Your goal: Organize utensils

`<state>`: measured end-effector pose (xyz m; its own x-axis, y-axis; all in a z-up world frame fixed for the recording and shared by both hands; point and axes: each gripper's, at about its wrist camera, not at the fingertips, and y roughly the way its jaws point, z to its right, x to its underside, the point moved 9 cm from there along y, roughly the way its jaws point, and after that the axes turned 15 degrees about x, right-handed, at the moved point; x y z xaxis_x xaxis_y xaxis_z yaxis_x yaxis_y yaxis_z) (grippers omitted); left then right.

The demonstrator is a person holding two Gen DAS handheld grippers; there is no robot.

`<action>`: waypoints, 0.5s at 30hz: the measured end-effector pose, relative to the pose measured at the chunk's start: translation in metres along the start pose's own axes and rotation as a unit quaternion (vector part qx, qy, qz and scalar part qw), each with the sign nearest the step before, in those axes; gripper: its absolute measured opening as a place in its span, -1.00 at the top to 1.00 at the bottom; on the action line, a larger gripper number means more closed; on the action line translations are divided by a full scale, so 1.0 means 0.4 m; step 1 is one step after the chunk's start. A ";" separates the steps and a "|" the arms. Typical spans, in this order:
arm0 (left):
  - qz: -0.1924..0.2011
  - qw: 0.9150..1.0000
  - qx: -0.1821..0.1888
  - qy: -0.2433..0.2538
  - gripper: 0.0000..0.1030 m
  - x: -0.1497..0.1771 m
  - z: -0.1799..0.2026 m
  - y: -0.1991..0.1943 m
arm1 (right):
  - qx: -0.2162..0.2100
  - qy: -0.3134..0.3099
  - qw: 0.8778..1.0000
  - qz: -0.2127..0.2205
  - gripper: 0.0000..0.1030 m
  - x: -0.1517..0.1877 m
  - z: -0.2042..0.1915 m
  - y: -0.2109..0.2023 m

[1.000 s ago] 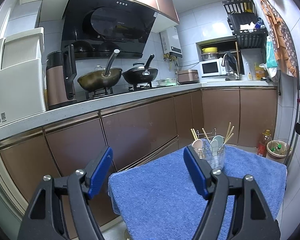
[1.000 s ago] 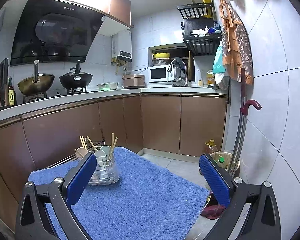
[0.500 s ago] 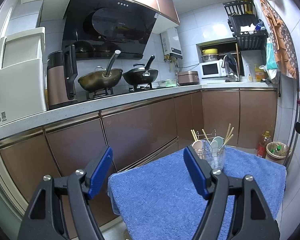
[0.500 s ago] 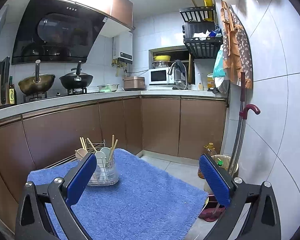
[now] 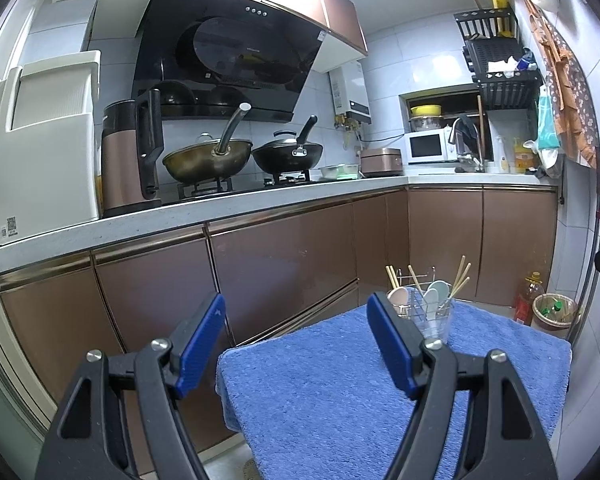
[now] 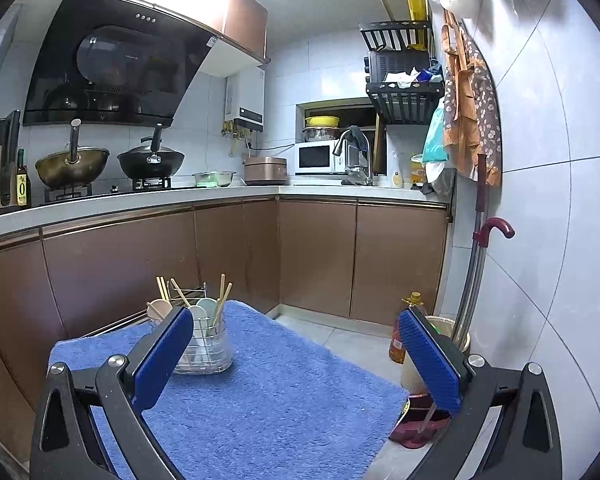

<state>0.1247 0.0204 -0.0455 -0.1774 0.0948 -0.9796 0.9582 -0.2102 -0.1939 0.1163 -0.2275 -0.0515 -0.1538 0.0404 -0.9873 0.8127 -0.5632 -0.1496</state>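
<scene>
Blue towel (image 6: 284, 392) (kitchen table) — utensil holder (image 6: 204, 344) upright; left gripper (image 5: 296, 344), right gripper (image 6: 296, 364) both agape, empty.

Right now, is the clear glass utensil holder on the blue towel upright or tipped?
Upright. The clear glass utensil holder stands on its base on the blue towel, with wooden chopsticks and pale spoons sticking up from it.

Two woks (image 5: 207, 160), one microwave (image 5: 426, 146)

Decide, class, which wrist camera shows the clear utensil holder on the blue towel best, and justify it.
The right wrist view: the utensil holder appears larger, with its base visible on the blue towel, only partly covered by one blue finger. In the left wrist view the holder looks smaller and farther, its left side hidden behind a finger.
</scene>
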 end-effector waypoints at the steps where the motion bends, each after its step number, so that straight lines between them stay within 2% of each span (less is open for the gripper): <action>1: 0.000 1.000 -0.001 0.000 -0.40 0.000 0.000 0.001 | 0.001 0.000 1.000 0.001 -1.00 -0.002 0.000 -0.001; 15: 0.009 1.000 -0.007 -0.015 -0.40 0.001 0.001 -0.007 | 0.006 -0.005 1.000 0.007 -1.00 -0.003 -0.004 -0.003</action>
<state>0.1217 0.0205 -0.0452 -0.1662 0.0628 -0.9841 0.9645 -0.1974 -0.1755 0.1165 -0.2257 -0.0504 -0.1485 0.0236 -0.9886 0.8079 -0.5736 -0.1351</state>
